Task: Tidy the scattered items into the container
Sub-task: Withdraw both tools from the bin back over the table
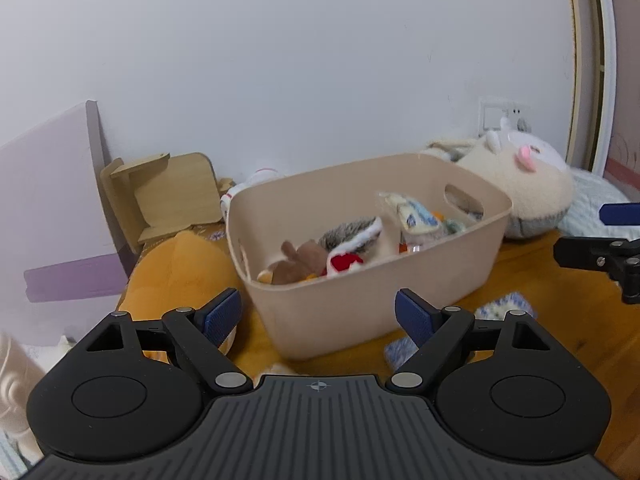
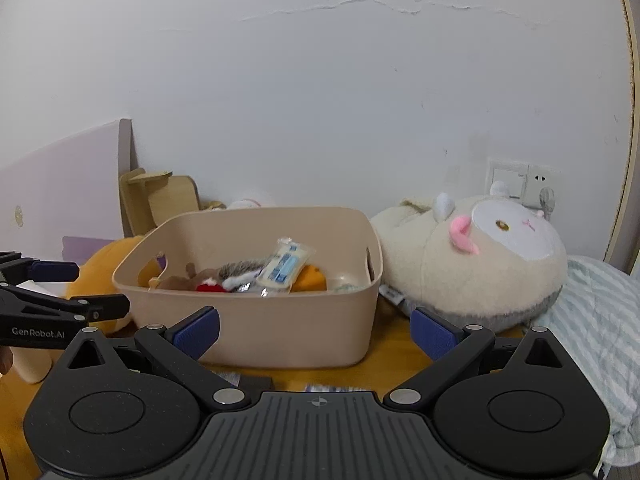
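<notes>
Both spread, empty: left hand-held gripper (image 1: 318, 316), right hand-held gripper (image 2: 316, 334). Risk: nudging beige bin (image 2: 256, 320) on worktop (image 1: 560, 320), missing blue packets (image 1: 506, 308) by its near edge.

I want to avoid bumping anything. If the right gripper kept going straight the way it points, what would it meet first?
Most likely the near wall of the beige bin, which sits straight ahead between the right gripper's open jaws; depth is hard to judge.

A: What sort of place is this?
B: A home bedroom. A large cream plush sheep (image 2: 480, 264) lies beside striped pale-blue bedding (image 2: 592, 320) on the right, under a white wall socket (image 2: 540, 180) on the far plaster wall.
</notes>
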The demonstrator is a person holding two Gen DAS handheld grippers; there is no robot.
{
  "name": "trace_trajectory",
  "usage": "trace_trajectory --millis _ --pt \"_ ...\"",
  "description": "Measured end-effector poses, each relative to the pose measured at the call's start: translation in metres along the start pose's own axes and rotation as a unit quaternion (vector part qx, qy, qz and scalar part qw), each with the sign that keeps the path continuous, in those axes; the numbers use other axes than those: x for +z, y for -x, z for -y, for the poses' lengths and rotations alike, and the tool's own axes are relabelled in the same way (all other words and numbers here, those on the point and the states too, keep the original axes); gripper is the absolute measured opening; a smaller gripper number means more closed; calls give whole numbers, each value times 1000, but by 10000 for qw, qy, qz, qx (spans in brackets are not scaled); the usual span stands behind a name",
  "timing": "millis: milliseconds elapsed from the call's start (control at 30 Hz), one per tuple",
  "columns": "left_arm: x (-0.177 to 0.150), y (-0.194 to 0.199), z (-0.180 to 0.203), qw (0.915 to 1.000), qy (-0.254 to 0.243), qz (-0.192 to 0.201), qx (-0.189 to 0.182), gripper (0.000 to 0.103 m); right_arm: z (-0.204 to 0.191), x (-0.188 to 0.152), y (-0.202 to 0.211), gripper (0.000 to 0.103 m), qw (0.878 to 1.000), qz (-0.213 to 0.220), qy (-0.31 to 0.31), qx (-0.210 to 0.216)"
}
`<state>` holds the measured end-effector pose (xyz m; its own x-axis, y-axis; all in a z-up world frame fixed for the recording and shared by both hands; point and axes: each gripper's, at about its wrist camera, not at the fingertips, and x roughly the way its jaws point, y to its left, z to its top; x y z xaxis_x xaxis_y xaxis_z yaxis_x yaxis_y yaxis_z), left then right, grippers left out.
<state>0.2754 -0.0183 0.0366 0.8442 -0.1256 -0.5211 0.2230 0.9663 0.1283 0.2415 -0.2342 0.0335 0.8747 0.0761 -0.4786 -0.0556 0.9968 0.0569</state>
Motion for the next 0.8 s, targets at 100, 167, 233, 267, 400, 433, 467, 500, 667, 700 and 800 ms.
trace_trajectory --millis 100,167,233,267,400,433,467,500,667,700,800 --pt "-12 2 -2 10000 -7 -86 28 85 0 -11 5 103 9999 -93 -29 -24" --pt "-19 3 -3 9999 34 -157 21 85 2 -19 6 103 9998 -178 -99 -15" --pt "-26 3 -3 9997 68 -225 14 85 5 -26 8 103 9995 -255 -192 -15" --pt "-29 3 -2 9996 91 -255 10 85 6 -29 8 103 9993 -288 -229 -17" --pt "-41 4 -2 9990 239 -380 -62 86 11 -43 11 103 9985 -431 -350 -27" --pt "-43 4 -2 9987 275 -416 -78 85 12 -47 11 103 9981 -471 -388 -28" --pt "-45 4 -2 9984 318 -448 -92 85 13 -50 12 103 9978 -508 -428 -28" --pt "-48 5 -2 9981 365 -476 -106 85 15 -54 12 103 9973 -548 -479 -29" --pt "-60 7 4 9968 309 -706 -204 85 22 -71 18 103 9948 -775 -663 -19" --pt "-63 7 6 9966 267 -758 -201 86 22 -74 18 103 9943 -853 -641 -19" --pt "-71 4 7 9946 295 -963 -269 86 25 -83 19 103 9929 -1078 -488 -96"
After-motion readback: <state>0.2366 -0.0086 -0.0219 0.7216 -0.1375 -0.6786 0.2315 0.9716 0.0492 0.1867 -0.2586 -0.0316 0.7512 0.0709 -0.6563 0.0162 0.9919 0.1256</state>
